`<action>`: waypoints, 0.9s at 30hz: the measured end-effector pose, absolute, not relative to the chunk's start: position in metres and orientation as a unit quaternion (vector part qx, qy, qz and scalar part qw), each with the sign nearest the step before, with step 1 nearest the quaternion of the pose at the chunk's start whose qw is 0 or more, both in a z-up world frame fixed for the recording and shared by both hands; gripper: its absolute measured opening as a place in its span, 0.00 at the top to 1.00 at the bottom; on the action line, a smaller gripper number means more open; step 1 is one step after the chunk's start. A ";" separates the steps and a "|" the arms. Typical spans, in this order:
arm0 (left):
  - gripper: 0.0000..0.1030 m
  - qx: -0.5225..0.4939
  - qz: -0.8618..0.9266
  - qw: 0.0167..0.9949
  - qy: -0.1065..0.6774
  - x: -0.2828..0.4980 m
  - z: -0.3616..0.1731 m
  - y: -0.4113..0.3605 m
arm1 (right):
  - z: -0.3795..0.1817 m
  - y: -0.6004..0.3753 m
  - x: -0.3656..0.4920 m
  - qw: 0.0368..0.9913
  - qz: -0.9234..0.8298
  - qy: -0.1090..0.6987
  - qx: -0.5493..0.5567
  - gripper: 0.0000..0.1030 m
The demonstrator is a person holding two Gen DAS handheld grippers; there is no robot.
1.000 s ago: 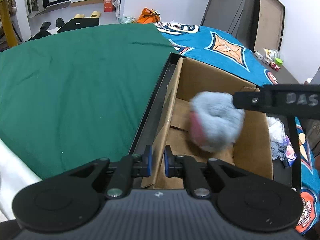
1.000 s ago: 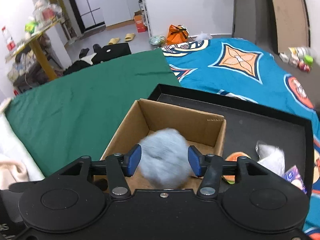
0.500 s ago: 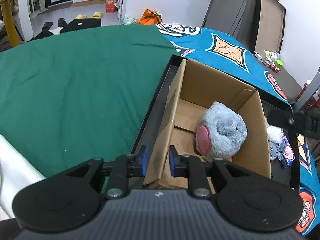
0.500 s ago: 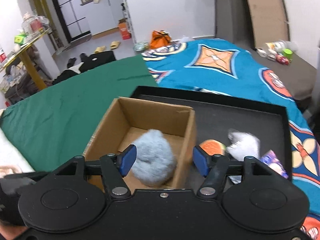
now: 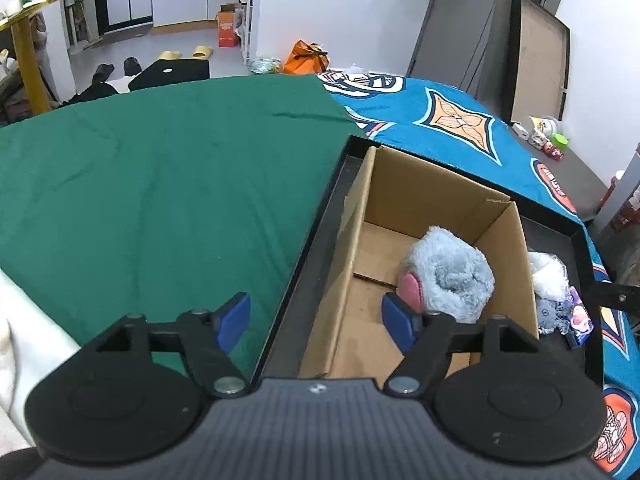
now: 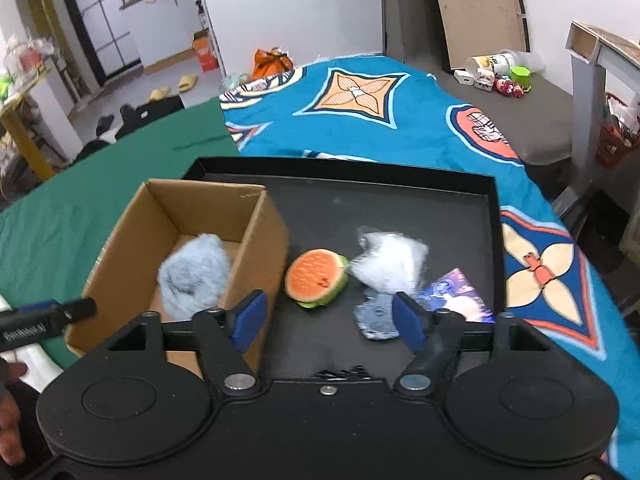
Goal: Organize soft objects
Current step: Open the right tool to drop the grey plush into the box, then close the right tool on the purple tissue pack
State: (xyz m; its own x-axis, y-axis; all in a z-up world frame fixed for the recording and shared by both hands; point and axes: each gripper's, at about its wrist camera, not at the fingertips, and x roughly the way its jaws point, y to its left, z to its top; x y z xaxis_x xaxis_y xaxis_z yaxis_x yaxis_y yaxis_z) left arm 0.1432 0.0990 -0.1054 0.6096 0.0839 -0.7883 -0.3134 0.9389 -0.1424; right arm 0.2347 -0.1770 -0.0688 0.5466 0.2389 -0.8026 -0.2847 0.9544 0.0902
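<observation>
One grey plush point(image 5: 452, 280) inside cardboard box point(image 5: 400, 200).

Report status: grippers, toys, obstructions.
Left gripper open, just widened, empty. Right gripper open, just widened, empty. Grey plush in box. Watermelon toy on tray, path clear.

A fluffy grey-blue plush point(image 6: 195, 276) with a pink patch is lying inside the open cardboard box point(image 6: 262, 236) at the black tray's point(image 6: 490, 240) left edge; a watermelon-slice toy point(image 6: 316, 278) and white fluffy piece point(image 6: 390, 266) are resting mid-tray.
</observation>
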 end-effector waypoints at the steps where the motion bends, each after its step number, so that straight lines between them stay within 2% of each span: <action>1: 0.26 -0.136 0.112 0.886 0.429 0.144 -0.105 0.099 | -0.069 -0.181 0.236 0.877 0.152 0.455 -0.027 0.32; 12: 0.23 -0.095 0.131 0.868 0.469 0.156 -0.102 0.082 | -0.085 -0.215 0.262 0.854 0.174 0.488 -0.054 0.32; 17: 0.23 -0.081 0.135 0.866 0.475 0.158 -0.102 0.072 | -0.100 -0.240 0.272 0.855 0.171 0.488 -0.031 0.32; 27: 0.23 -0.065 0.151 0.861 0.482 0.171 -0.104 0.059 | -0.133 -0.261 0.288 0.834 0.157 0.529 -0.019 0.52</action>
State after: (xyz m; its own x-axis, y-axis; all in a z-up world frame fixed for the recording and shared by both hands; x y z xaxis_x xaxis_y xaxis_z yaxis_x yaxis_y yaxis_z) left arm 0.1709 0.0594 -0.1041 0.4908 0.1966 -0.8488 -0.3217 0.9463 0.0332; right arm 0.2879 -0.2607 -0.1331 0.3908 0.2420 -0.8881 -0.2826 0.9498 0.1344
